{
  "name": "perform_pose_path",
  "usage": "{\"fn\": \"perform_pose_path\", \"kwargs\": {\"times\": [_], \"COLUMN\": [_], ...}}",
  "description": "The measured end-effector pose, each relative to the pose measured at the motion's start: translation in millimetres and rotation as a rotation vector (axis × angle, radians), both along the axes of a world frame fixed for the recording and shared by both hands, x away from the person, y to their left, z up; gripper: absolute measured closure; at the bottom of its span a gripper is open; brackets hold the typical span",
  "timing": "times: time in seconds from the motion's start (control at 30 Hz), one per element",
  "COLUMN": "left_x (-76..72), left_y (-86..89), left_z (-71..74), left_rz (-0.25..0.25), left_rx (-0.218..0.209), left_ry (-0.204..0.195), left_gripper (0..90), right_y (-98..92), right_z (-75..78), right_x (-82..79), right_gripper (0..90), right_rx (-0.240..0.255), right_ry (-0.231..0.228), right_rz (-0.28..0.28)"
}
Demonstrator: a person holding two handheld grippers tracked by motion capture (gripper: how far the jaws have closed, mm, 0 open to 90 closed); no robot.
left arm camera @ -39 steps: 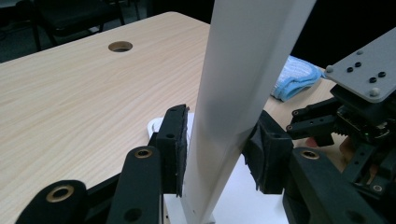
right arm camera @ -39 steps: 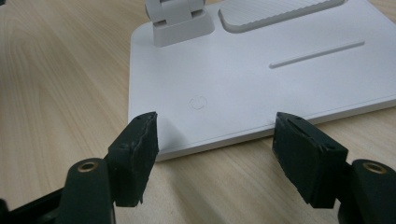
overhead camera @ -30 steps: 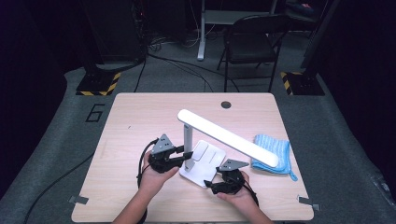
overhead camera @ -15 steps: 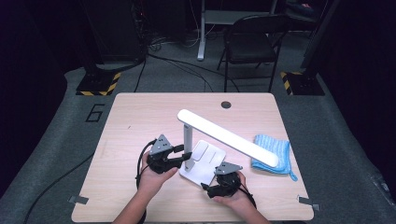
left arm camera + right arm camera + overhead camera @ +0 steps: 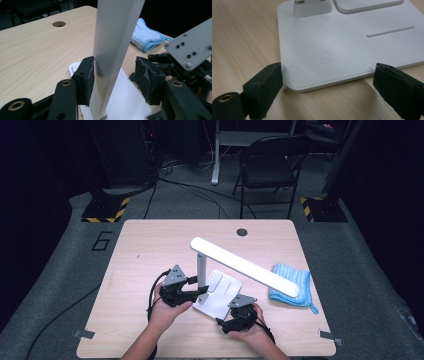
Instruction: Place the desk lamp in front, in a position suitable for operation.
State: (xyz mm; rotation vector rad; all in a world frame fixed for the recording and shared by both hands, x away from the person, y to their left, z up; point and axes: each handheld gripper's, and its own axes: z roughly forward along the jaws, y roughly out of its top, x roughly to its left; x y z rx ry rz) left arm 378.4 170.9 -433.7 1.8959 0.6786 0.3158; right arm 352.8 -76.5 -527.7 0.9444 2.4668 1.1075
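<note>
- Left gripper (image 5: 115,77) astride lamp post (image 5: 112,50), jaws just opening, one pad touching, other clear
- Right gripper (image 5: 327,87) spread wide around base (image 5: 342,45) corner

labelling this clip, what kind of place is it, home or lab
Most likely a lab or recording studio rather than a home: a lone wooden table stands on grey carpet with a number 6 marked beside it, yellow-and-black striped stand bases sit behind it, cables trail across the floor, and the surroundings are blacked out.
</note>
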Motion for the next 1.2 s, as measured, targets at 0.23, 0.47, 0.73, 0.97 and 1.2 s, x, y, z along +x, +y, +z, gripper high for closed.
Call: {"fn": "perform_pose_path", "kwargs": {"times": [0.23, 0.47, 0.73, 0.97, 1.2], "left_x": [11.0, 18.2, 13.6, 18.7, 25.9], "left_y": [-7.6, -7.9, -8.0, -11.2, -21.0], "left_z": [0.2, -1.8, -2.4, -1.4, -0.8], "left_rz": [-0.039, -0.057, -0.083, -0.101, -0.128], "left_rx": [0.008, -0.02, -0.018, -0.026, -0.011], "left_ry": [0.0, 0.028, 0.044, 0.049, 0.034], "left_gripper": [44.1, 44.1, 45.8, 46.8, 43.5], "right_y": [-4.9, -6.8, -13.9, -19.6, -21.5], "right_z": [-0.2, 0.1, 1.2, 1.0, 1.1], "right_x": [3.2, 3.9, 8.0, 11.9, 11.9], "right_gripper": [13.3, 15.2, 18.2, 21.3, 23.3], "right_rx": [0.011, 0.007, 0.009, 0.029, 0.03], "right_ry": [0.03, 0.027, 0.03, 0.023, 0.02], "right_rz": [-0.021, -0.021, -0.037, -0.044, -0.04]}}
